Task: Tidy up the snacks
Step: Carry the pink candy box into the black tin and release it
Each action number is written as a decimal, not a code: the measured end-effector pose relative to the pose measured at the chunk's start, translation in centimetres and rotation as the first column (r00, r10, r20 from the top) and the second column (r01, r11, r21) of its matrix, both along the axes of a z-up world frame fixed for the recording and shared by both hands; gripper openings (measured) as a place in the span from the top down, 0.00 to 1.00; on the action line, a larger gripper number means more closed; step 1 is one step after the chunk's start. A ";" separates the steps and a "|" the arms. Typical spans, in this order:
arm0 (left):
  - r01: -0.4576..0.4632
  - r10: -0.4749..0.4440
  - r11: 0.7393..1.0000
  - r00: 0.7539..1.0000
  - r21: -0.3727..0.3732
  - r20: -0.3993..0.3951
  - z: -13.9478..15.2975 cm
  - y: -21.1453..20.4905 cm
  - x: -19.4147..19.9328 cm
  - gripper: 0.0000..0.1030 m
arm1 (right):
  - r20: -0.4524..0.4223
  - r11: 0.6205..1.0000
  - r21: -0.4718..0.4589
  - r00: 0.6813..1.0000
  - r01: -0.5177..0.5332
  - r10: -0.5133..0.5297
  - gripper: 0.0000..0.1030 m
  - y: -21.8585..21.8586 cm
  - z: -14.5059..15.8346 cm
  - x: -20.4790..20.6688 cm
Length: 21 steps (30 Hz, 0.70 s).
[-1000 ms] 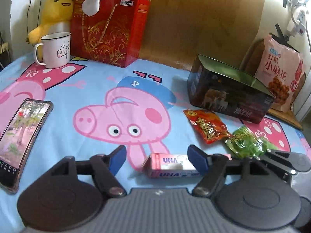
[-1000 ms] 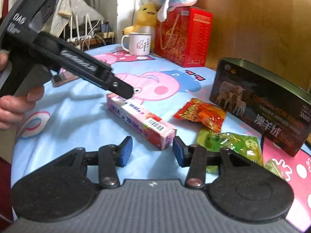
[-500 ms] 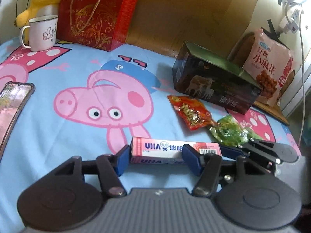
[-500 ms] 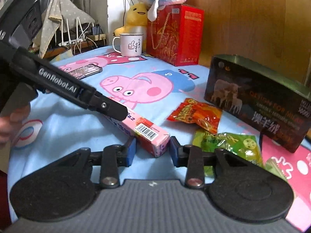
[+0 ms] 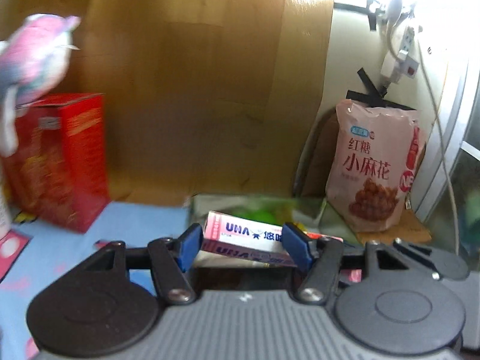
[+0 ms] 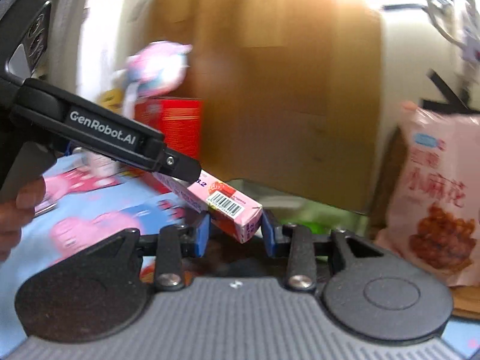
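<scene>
A long pink UHA candy box (image 5: 246, 238) is held off the bed between both grippers. My left gripper (image 5: 240, 246) is shut on its middle; its blue pads press the box's long sides. My right gripper (image 6: 235, 229) is shut on the barcode end of the same box (image 6: 231, 207). The box hangs tilted just in front of the open dark tin (image 5: 258, 207), whose inside shows green wrappers. The left gripper's black arm (image 6: 99, 138) crosses the right wrist view from the left.
A pink bag of fried twists (image 5: 375, 168) leans behind the tin at right, also in the right wrist view (image 6: 438, 198). A red gift box (image 5: 57, 162) with a plush toy (image 5: 33, 57) on top stands at left. The Peppa Pig sheet (image 6: 90, 210) lies below.
Both grippers have closed on the candy box and lifted it off the sheet, carrying it up and toward the open tin. The views are blurred from the motion.
</scene>
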<state>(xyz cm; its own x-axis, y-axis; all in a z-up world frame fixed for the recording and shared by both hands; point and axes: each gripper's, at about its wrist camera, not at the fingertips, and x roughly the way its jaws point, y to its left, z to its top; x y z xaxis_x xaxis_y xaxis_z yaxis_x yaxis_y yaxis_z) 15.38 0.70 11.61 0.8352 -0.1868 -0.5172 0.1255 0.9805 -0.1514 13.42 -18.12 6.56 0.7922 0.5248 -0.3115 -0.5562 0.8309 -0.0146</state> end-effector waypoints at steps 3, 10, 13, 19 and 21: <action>0.019 -0.018 0.999 0.999 0.029 -0.038 -1.3 -2.3 3.2 0.44 | -0.013 0.995 0.000 0.995 0.102 -0.102 0.57 -0.9 -1.4 1.7; -0.010 0.011 0.998 1.000 0.067 -0.020 -3.1 -4.3 3.8 0.43 | 0.009 0.976 0.107 0.981 0.191 -0.193 0.45 -3.5 -1.5 2.0; -0.038 0.038 0.999 0.999 0.023 0.010 -2.2 -2.6 1.3 0.43 | 0.001 0.964 0.175 0.979 0.198 -0.202 0.45 -4.4 -1.4 1.5; -0.151 0.143 0.969 0.988 0.193 0.055 -1.9 -0.8 -5.1 0.41 | -0.017 0.946 0.237 0.974 0.223 -0.225 0.45 -4.5 -1.4 0.4; -0.185 0.182 0.957 0.983 0.226 0.033 -2.3 -0.1 -6.7 0.39 | -0.005 0.945 0.236 0.973 0.225 -0.231 0.45 -4.5 -1.1 -0.2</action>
